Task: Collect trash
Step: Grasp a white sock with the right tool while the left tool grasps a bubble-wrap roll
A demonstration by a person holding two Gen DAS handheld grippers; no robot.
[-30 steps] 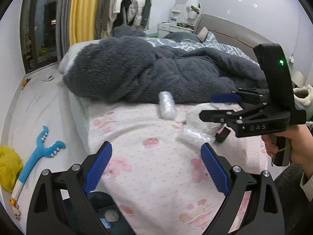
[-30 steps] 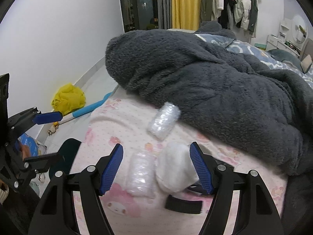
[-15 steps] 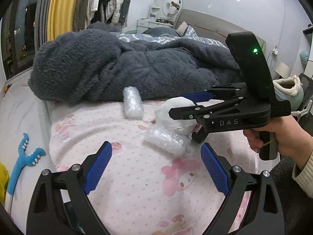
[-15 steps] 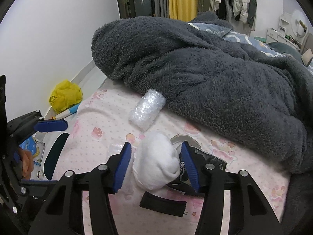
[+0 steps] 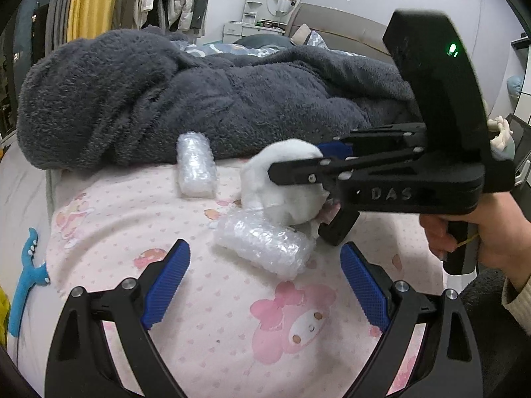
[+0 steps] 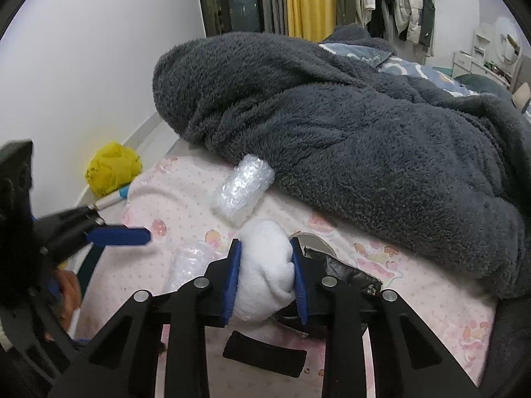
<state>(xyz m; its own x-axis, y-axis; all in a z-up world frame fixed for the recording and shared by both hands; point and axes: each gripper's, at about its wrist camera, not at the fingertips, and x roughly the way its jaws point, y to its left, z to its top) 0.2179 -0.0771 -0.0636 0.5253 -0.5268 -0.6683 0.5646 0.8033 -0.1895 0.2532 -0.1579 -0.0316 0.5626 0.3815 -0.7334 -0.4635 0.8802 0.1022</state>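
Trash here means a soft white wad (image 6: 265, 265) and two rolls of bubble wrap, all lying on the pink printed bed sheet (image 5: 205, 325) just in front of a dark grey fleece blanket (image 6: 365, 139). The white wad, maybe tissue or cotton, sits between the blue pads of the right tool (image 6: 265, 272), whose jaws are closing and already press into its sides, so it bulges a little above them. It looks very light and easy to squash, so a hold across its middle should be enough, and a hard squeeze is not needed. Just beside it lies the nearer bubble wrap roll (image 5: 265, 245), in front of the left tool (image 5: 265, 282), which stands wide apart with nothing in it. This roll is also light and springy but its plastic is smooth, so I think it is best taken across the short width, at the middle. The farther bubble wrap roll (image 5: 195, 165) touches the blanket edge. Under the right tool a crumpled black wrapper (image 6: 345, 272) and a black strip (image 6: 265, 355) also rest on the sheet.
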